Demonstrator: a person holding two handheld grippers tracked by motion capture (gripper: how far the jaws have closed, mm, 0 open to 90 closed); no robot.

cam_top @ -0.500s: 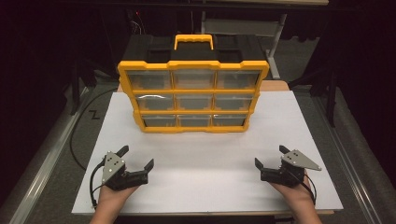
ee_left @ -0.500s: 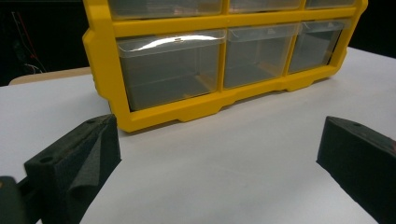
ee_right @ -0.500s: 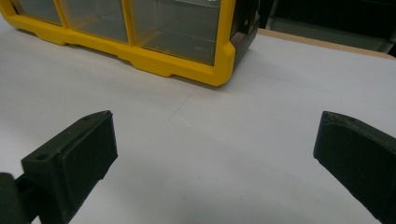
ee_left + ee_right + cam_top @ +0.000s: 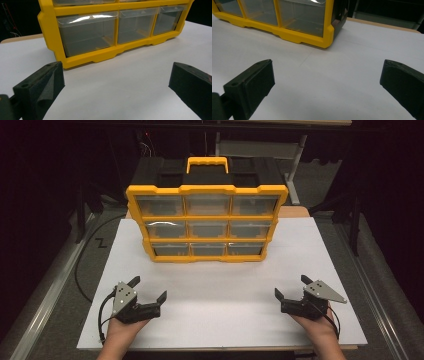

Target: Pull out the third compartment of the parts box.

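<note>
A white board [image 4: 220,300] is laid over a table in a dark room, with black shadow on every side and a metal rail along the lower left of the high view. Against the picture from half a second ago, nothing is seen to have moved: both grippers and the organizer are found where they were.

In the lower left of the high view the left gripper [image 4: 148,289] is held low over the board, its jaws spread wide with nothing between them. In the lower right the right gripper [image 4: 290,286] is held likewise, jaws apart and empty. A broad strip of bare white board is left between the two, and more between them and the organizer.

The yellow drawer organizer [image 4: 207,215] stands upright at the upper centre of the high view, at the far end of the board, well apart from both grippers. Its black top and yellow handle [image 4: 207,164] are seen from above. In the left gripper view the clear bottom-row drawers [image 4: 87,35] are seen close, apparently empty. In the right gripper view the organizer's right lower corner [image 4: 325,41] and the board's far edge are seen.
</note>
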